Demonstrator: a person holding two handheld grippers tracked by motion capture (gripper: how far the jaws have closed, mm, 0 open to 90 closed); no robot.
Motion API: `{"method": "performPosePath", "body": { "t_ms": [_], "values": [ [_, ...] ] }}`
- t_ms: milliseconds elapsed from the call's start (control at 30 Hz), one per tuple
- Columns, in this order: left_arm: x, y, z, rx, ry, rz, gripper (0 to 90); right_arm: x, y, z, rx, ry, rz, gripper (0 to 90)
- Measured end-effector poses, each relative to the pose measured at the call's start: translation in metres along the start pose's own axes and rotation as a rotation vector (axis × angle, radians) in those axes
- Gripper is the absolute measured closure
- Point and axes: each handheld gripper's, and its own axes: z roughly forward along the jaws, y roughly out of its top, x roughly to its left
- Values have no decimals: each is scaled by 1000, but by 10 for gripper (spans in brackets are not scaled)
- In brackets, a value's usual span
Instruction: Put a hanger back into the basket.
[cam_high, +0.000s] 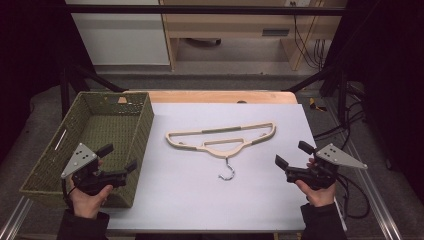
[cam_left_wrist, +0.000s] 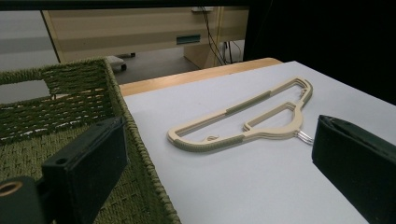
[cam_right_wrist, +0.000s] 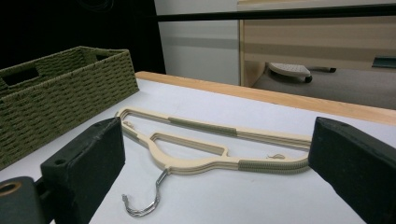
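A cream hanger with olive grip strips and a metal hook lies flat in the middle of the white table top, hook toward me. It looks like a few hangers stacked. My left gripper hovers open over the near right corner of the green woven basket, with nothing between its jaws. My right gripper stands open at the table's right side, aimed at the hanger, also empty.
The basket takes the table's left side and looks empty. A wooden strip runs along the far edge. Beyond it stand a light wooden cabinet and cables on the floor.
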Motion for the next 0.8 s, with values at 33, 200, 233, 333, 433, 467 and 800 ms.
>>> {"method": "performPosePath", "body": {
  "t_ms": [33, 200, 233, 333, 433, 467, 800],
  "values": [
    [0, 0, 0, 0, 1, -1, 33, 0, 0, 0, 1, -1, 1, 47],
    [2, -2, 1, 7, 4, -5, 35, 2, 0, 3, 11, -13, -9, 59],
    [2, -2, 1, 8, 3, -5, 36, 4, 0, 4, 14, -16, -7, 61],
    [2, -2, 1, 8, 7, 5, 36, 9, 2, 10, 36, -23, -30, 73],
    [2, -2, 1, 7, 5, 4, 37, 16, 2, 17, 55, -29, -45, 81],
    [2, -2, 1, 7, 5, 4, 38, 16, 2, 17, 55, -29, -45, 81],
    [1, -3, 4, 21, 2, 13, 38, 39, 2, 51, 137, 21, -102, 133]
  ]
}}
